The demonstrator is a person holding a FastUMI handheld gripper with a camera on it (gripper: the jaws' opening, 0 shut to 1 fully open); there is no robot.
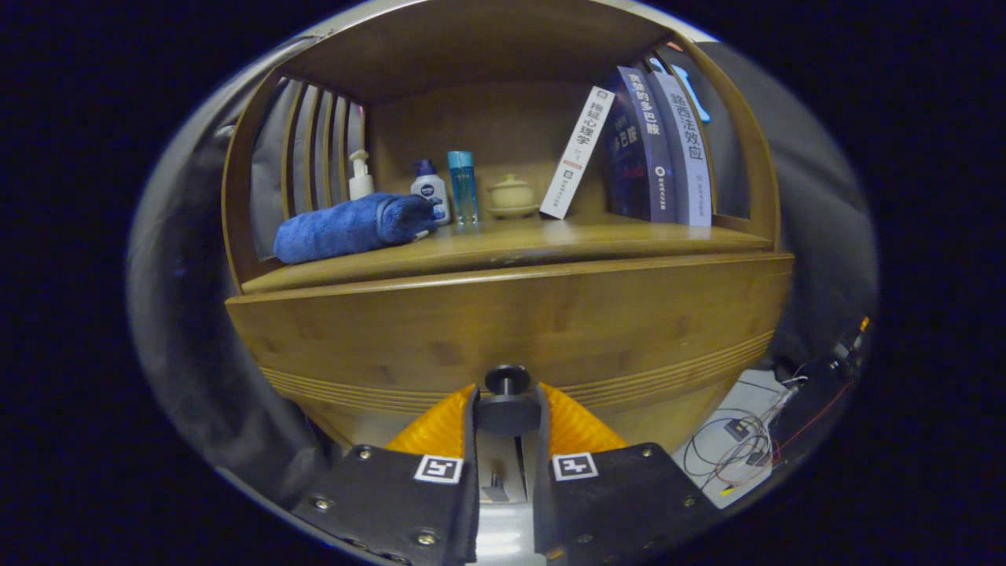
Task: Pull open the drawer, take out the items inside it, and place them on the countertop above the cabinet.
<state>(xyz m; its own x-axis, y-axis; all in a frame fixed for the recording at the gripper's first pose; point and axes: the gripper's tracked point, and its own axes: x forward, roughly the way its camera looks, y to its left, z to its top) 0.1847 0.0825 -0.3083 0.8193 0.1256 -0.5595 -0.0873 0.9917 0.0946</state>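
Tongs (507,409) clenched on the round black drawer knob (507,380) of the bamboo cabinet's drawer (503,330); pulling straight outward should avoid slipping.

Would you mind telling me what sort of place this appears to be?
Likely a staged home corner: a wooden cabinet with books, toiletry bottles and a rolled towel. The claw grips its drawer knob.

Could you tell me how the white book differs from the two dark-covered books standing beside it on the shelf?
The white book is slimmer and pale, while the two dark-covered books are thicker and dark blue. The white book tilts steeply, its top leaning onto the dark-covered books, which stand nearly upright. All rest on the countertop, spines outward. Below, the gripper grips the drawer knob.
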